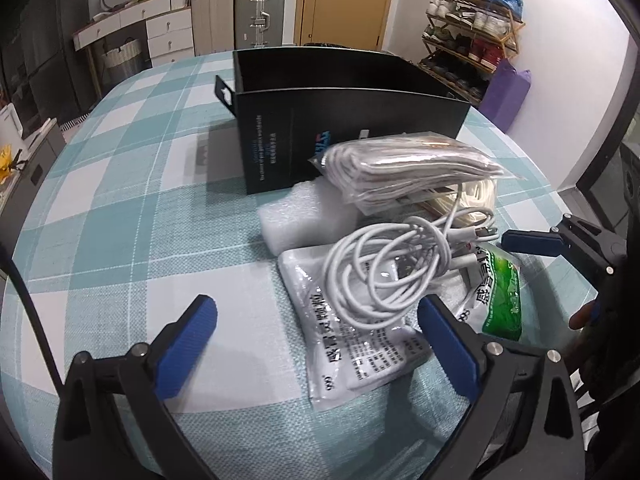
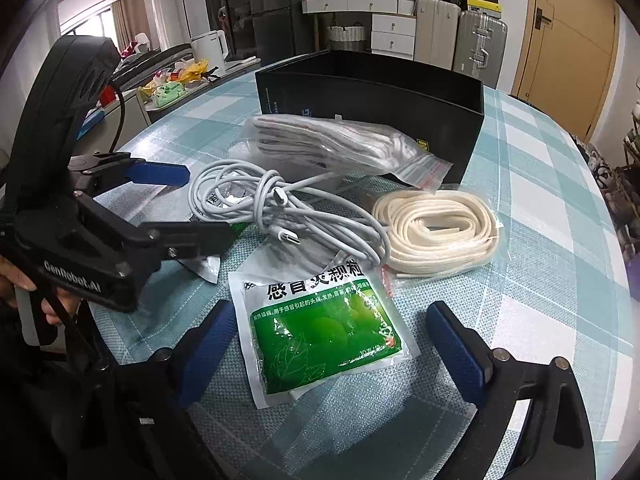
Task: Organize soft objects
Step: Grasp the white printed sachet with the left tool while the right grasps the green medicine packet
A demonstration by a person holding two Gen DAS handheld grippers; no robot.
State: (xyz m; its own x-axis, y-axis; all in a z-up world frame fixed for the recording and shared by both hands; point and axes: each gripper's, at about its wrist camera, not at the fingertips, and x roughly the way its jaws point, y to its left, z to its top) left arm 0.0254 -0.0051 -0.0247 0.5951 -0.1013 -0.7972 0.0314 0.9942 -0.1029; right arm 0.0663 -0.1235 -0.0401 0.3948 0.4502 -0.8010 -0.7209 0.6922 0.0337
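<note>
Both grippers gape empty: left gripper [image 1: 316, 344] by the cable [image 1: 380, 272], right gripper [image 2: 336, 344] straddling the green sachet [image 2: 324, 324]. We judge the sachet light, floppy, slick; pinch across its middle. Box [image 2: 400, 92] waits behind.

Beyond the checked surface [image 1: 120, 184], suitcases [image 1: 260, 12] are lined against a white wall beside a wooden door [image 1: 344, 0] — a shoe rack [image 1: 472, 40] is seen at the right.

1. The right gripper [image 2: 330, 344] hovers with jaws wide over a green medicine sachet [image 2: 324, 328] on the checked tablecloth [image 2: 540, 200].
2. Beyond lie a coiled white cable [image 2: 280, 204] and, right of it, bagged cream cord [image 2: 440, 228].
3. Farther off, a bag of white cloth [image 2: 332, 144] leans against a black box [image 2: 380, 92].
4. The left gripper [image 2: 188, 200] reaches in from the left, jaws apart.
</note>
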